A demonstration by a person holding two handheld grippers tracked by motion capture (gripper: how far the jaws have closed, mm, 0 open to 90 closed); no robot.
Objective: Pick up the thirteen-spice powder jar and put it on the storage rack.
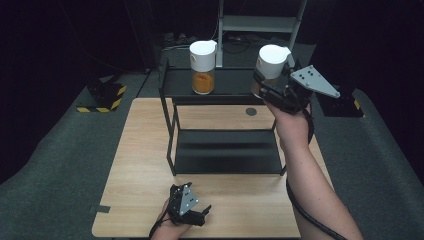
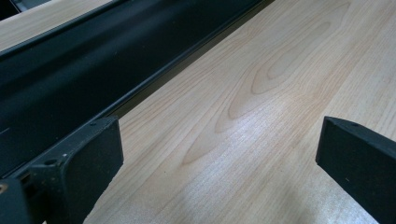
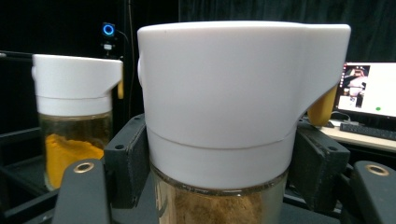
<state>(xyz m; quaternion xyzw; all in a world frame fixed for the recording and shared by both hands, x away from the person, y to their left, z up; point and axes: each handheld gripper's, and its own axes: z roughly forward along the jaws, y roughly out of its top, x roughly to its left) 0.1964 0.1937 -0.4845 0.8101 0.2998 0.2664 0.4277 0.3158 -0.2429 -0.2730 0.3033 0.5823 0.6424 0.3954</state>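
Note:
A black two-tier metal rack (image 1: 220,150) stands on the wooden table (image 1: 140,165). On its top shelf sits a glass spice jar (image 1: 202,60) with a white lid and orange powder; the right gripper view shows it at the left (image 3: 74,116). My right gripper (image 1: 267,85) is shut on a second white-lidded jar (image 1: 271,62) of brownish powder at the shelf's right end; its jaws clasp the jar (image 3: 224,116) just under the lid. My left gripper (image 1: 197,212) rests open near the table's front edge, its jaws (image 2: 219,154) wide apart over bare wood.
The rack's lower shelf (image 1: 227,152) is bare. A round grey cap (image 1: 251,111) sits in the tabletop behind it. Beyond the table are a white frame (image 1: 260,22) and yellow-black striped blocks (image 1: 102,97) on the floor. A lit monitor (image 3: 369,91) shows far right.

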